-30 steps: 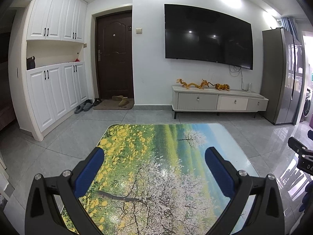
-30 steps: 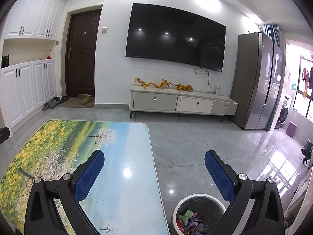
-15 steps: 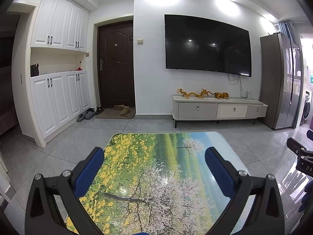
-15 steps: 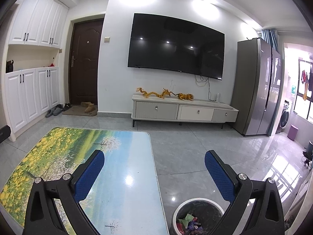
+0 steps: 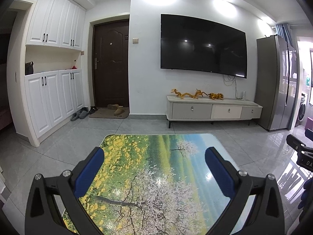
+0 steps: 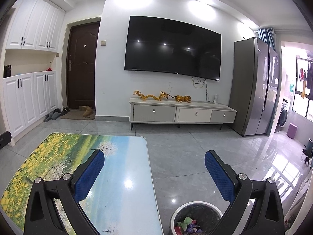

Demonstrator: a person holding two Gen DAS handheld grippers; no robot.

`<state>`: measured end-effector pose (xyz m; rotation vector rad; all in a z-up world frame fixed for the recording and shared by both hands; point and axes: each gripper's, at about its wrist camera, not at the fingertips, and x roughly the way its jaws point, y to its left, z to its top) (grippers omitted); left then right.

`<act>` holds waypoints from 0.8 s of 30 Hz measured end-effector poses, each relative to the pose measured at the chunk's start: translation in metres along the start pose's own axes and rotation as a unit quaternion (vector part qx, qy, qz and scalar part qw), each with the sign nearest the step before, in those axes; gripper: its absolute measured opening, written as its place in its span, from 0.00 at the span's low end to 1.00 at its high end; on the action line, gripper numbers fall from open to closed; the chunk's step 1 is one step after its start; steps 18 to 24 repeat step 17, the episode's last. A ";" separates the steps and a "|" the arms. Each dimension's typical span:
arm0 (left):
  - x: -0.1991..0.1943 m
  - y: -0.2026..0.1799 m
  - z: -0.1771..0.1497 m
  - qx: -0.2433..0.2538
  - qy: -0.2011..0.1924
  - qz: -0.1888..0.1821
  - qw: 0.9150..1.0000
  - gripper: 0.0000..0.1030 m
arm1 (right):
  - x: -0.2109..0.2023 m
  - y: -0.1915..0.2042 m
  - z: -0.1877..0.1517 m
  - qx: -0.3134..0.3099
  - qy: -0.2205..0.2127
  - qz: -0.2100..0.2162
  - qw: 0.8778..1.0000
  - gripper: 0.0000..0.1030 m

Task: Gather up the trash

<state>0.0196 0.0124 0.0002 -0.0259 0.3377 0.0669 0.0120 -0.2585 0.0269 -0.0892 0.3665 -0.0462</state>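
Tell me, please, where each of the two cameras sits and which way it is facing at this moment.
Left wrist: sits on the left gripper, over the picture-printed table, facing the TV wall; its open blue fingers show, the other gripper at right edge.
Right wrist: sits on the right gripper, over the table's right edge and the trash bin, facing the same wall; open fingers show.
Shared: table, TV, cabinet, door, fridge.
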 end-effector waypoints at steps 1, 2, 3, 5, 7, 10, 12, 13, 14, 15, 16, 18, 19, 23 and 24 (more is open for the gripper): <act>0.001 0.000 0.000 0.000 -0.001 -0.002 1.000 1.00 | 0.001 0.000 0.000 0.000 0.001 0.000 1.000 1.00; 0.003 0.000 -0.001 0.000 -0.002 -0.006 1.000 1.00 | 0.003 0.000 0.000 0.000 0.003 -0.001 1.000 1.00; 0.005 0.000 -0.002 0.000 -0.001 -0.007 1.000 1.00 | 0.003 0.000 -0.001 0.001 0.004 -0.001 1.000 1.00; 0.007 0.001 -0.003 -0.002 0.001 -0.010 1.000 1.00 | 0.006 0.000 -0.001 0.001 0.008 -0.001 1.000 1.00; 0.009 0.004 -0.002 -0.006 0.005 -0.013 1.000 1.00 | 0.009 0.000 0.000 0.000 0.011 0.000 1.000 1.00; 0.012 0.007 -0.002 -0.013 0.008 -0.009 1.000 1.00 | 0.012 0.002 0.000 -0.001 0.013 0.000 1.000 1.00; 0.015 0.009 -0.003 -0.013 0.013 -0.007 1.000 1.00 | 0.015 0.003 -0.001 0.000 0.014 0.000 1.000 1.00; 0.016 0.010 -0.003 -0.013 0.012 -0.005 1.000 1.00 | 0.016 0.004 -0.001 0.000 0.016 0.001 1.000 1.00; 0.017 0.010 -0.004 -0.012 0.013 -0.003 1.000 1.00 | 0.018 0.004 -0.001 -0.002 0.018 0.001 1.000 1.00; 0.018 0.010 -0.004 -0.010 0.015 -0.003 1.000 1.00 | 0.019 0.004 -0.002 -0.002 0.019 0.002 1.000 1.00; 0.020 0.010 -0.004 -0.008 0.018 -0.002 1.000 1.00 | 0.021 0.004 -0.002 -0.002 0.020 0.002 1.000 1.00; 0.021 0.009 -0.004 -0.006 0.021 0.000 1.000 1.00 | 0.023 0.003 -0.001 -0.001 0.021 0.003 1.000 1.00; 0.021 0.009 -0.004 -0.006 0.021 0.000 1.000 1.00 | 0.023 0.003 -0.001 -0.001 0.021 0.003 1.000 1.00; 0.021 0.009 -0.004 -0.006 0.021 0.000 1.000 1.00 | 0.023 0.003 -0.001 -0.001 0.021 0.003 1.000 1.00; 0.021 0.009 -0.004 -0.006 0.021 0.000 1.000 1.00 | 0.023 0.003 -0.001 -0.001 0.021 0.003 1.000 1.00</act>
